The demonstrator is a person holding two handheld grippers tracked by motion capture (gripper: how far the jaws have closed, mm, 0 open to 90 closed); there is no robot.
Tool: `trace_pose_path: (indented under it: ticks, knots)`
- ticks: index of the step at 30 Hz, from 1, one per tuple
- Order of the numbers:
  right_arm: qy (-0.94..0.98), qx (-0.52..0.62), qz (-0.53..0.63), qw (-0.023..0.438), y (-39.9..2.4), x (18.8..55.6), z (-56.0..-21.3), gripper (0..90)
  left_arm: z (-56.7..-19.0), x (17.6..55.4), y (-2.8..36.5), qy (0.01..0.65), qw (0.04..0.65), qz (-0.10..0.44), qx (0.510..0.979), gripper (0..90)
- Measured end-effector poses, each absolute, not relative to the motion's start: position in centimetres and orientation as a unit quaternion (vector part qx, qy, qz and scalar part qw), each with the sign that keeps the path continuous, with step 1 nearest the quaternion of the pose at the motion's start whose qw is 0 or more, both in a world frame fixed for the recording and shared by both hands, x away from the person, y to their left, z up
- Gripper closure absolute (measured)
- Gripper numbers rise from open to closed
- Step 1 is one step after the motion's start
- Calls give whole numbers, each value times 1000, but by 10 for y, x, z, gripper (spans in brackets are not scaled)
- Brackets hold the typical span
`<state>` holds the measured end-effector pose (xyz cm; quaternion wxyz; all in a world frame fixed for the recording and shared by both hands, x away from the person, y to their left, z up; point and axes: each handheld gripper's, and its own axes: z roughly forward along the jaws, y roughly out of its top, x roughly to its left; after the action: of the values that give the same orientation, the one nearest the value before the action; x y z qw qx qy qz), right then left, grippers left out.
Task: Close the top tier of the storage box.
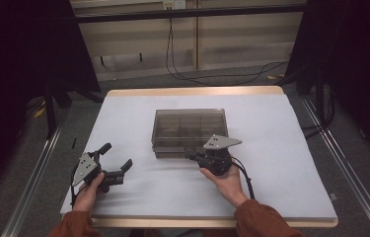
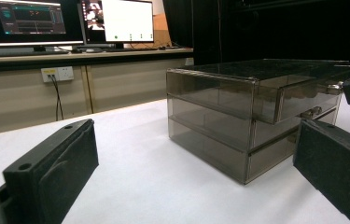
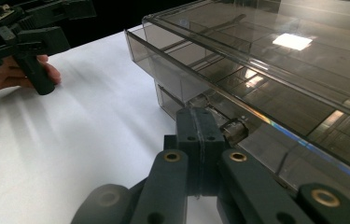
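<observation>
smoky drawer box [image 1: 189,129] mid-table [image 1: 281,168], right gripper [image 1: 196,155] closed up against its front edge, left gripper [image 1: 118,160] spread wide, well off to the left

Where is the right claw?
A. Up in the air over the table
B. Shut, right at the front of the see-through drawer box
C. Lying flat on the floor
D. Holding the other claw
B. The right claw is shut, its tips against the small metal handle on the front of the smoky clear drawer box.
</observation>
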<state>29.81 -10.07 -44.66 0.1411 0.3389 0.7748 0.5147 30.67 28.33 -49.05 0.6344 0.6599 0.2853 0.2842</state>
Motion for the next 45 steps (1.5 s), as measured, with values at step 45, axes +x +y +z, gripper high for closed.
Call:
trace_pose_path:
  ticks: [45]
  knots:
    - [769,361,506,151,-106,306,-449,886,-491,306,283,286,637,281,659,0]
